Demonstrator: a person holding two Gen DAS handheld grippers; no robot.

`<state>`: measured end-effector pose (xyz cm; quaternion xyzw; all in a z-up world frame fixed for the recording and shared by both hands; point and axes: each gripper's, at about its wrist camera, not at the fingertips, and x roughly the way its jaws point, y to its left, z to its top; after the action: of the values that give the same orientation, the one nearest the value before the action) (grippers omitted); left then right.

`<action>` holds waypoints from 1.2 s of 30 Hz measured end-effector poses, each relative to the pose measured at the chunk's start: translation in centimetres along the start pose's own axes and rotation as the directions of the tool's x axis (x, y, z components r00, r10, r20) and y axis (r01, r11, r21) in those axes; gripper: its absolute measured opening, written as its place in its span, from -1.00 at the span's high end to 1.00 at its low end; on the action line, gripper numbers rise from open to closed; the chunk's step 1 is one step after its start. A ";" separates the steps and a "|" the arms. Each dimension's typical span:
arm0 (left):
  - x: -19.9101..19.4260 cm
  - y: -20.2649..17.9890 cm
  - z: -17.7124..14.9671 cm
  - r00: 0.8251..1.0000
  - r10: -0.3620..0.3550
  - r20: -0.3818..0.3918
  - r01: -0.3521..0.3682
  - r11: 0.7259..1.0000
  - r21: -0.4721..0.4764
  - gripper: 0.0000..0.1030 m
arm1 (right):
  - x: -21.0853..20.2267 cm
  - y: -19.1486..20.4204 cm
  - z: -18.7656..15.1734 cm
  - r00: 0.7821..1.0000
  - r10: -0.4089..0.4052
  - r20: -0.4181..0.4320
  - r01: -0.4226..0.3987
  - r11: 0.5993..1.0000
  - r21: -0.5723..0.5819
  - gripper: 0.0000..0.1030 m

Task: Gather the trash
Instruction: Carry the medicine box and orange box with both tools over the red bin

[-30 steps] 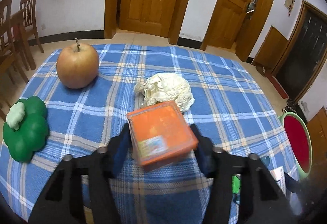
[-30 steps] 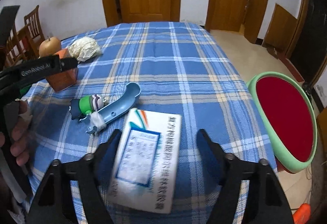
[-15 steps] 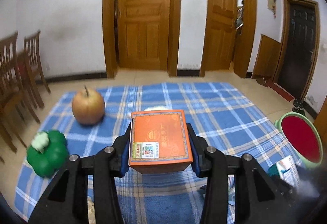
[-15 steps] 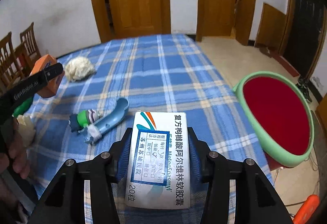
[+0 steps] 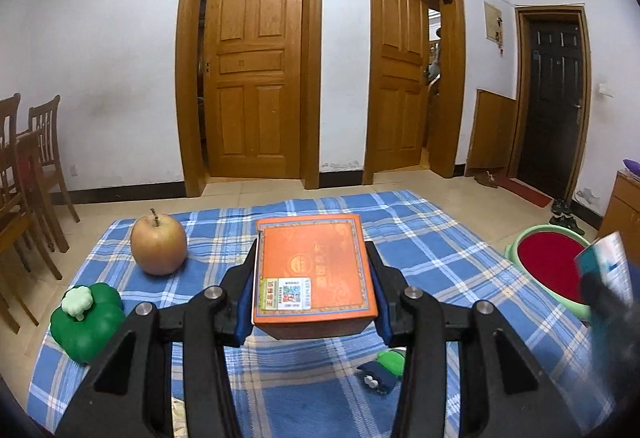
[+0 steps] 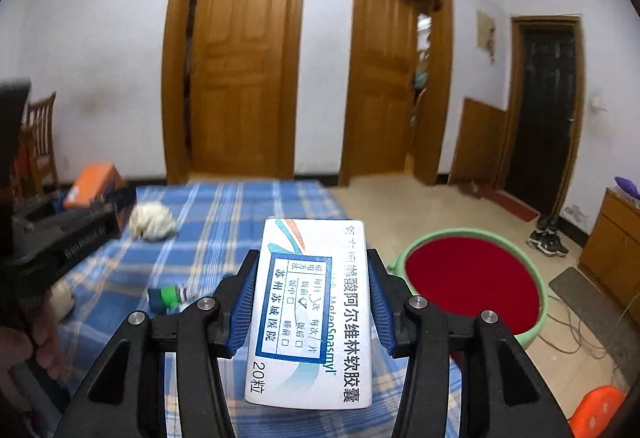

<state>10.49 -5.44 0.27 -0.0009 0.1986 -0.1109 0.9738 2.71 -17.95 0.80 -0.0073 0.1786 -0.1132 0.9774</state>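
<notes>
Orange printed cardboard, square and flat-lidded: that is the orange cardboard box [image 5: 314,270] clenched between the blue-padded fingers [image 5: 245,312] of the left gripper [image 5: 312,298], lifted clear of the blue plaid tabletop [image 5: 420,238]. It looks light and fairly stiff, though its thin walls would likely dent under a hard squeeze; the hold across two opposite side walls suits it. Its glossy print may be a little slippery.

Left of it on the cloth sit a green plastic toy vegetable [image 5: 86,322] and a russet apple [image 5: 159,244], both well apart from the box, so the way to the right looks free.

Further right, the right gripper [image 6: 312,302] grasps a white paper medicine carton [image 6: 312,314] by its long side faces, with both fingers [image 6: 240,306] pressing on it; its jaws have just been closing onto it. The carton appears light, hollow and easy to crush, so a gentle grip near its middle seems best. A crumpled white paper ball [image 6: 152,220] remains on the cloth.

Beyond the tabletop's right edge, lower down, stands a green-rimmed round bin with a red inside [image 6: 472,278], wide open at the top. Open floor surrounds it, leaving room to carry both boxes over.
</notes>
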 end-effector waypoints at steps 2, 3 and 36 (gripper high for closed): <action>-0.1 0.1 -0.1 1.000 -0.007 0.001 0.007 1.000 -0.007 0.09 | -1.4 -0.8 -0.1 0.997 -0.021 0.068 0.018 0.999 0.041 0.01; -0.1 0.2 0.0 1.000 -0.006 0.000 0.006 1.000 -0.014 0.09 | -1.9 -1.1 -0.2 0.995 -0.031 0.093 0.026 0.998 0.060 0.01; -2.0 -2.4 -0.7 0.988 -0.153 0.038 0.149 0.985 0.085 0.08 | -1.4 -1.1 0.0 0.992 -0.116 0.058 0.110 0.990 0.086 0.01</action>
<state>7.91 -7.27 0.50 0.0217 0.1714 -0.1923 0.9660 1.19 -18.70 1.30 0.0195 0.1424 -0.1754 0.9739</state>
